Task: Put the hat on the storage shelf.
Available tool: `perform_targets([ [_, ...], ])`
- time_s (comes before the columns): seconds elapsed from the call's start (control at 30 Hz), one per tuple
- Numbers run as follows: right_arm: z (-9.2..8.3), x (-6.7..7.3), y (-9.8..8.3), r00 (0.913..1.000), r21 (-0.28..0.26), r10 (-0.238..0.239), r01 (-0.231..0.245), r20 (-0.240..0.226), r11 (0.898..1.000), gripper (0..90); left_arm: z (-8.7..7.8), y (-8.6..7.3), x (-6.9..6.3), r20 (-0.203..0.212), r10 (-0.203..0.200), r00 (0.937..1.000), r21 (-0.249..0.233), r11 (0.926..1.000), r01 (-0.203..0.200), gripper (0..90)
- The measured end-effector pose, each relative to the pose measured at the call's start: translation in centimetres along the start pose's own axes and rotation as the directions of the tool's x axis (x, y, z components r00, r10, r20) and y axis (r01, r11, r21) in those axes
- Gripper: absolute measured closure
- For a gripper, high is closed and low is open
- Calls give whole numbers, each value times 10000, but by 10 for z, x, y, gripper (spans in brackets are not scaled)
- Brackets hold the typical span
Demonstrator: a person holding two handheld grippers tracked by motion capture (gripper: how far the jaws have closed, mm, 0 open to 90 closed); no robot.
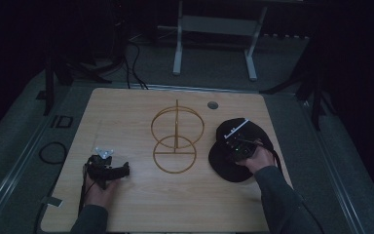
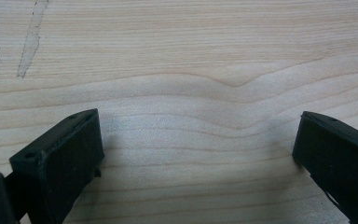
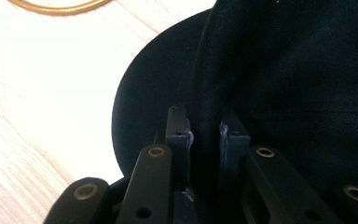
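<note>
Right tool [image 3: 205,133]: clamped tight on a fold of the black cap [image 3: 298,74], pads pinching the fabric right where the crown meets the brim. In the high view it sits on top of the cap [image 1: 224,163], hand behind it.
Cap spot: right side of the desk [image 1: 126,117], lying flat, just beside the gold wire stand, brim toward the near edge.
Left tool [image 2: 198,149]: jaws spread wide, nothing between them, just bare wood grain underneath. High view has it [image 1: 108,168] resting low at the near left part of the desk, well apart from the cap.
Wire stand [image 1: 176,139]: gold-coloured, two rings on an upright rod, roughly mid-desk between the two tools. A bit of its bottom ring [image 3: 58,6] peeks in at the top of the right gripper view.
Desk extras: small round grommet hole [image 1: 213,105] near the far edge, and a pale scuff mark [image 2: 30,39] on the wood in the left gripper view.
Lighting: room is pretty dark, floor and a grey frame [image 1: 214,29] behind the desk.
</note>
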State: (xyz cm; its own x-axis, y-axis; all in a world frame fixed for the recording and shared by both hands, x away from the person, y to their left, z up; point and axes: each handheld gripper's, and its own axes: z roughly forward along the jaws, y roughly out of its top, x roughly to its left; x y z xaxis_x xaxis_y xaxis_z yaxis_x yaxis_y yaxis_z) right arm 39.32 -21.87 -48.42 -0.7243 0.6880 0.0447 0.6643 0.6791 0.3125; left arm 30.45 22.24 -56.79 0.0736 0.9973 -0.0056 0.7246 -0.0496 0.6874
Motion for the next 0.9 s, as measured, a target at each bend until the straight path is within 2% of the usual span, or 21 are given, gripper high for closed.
perform_targets([
  [0.33,-12,-2,2,9999,-101,9,-7,135,9999,787,0,0,0,0,2,10000,4,10000,-2,12],
  [0.57,-22,1,3,9994,-426,-265,274,218,9987,786,0,0,0,8,5,10000,-2,10000,-5,12],
  [0.9,-30,7,8,9969,-236,-674,684,395,9974,786,0,0,0,7,11,10000,1,10000,-11,12],
])
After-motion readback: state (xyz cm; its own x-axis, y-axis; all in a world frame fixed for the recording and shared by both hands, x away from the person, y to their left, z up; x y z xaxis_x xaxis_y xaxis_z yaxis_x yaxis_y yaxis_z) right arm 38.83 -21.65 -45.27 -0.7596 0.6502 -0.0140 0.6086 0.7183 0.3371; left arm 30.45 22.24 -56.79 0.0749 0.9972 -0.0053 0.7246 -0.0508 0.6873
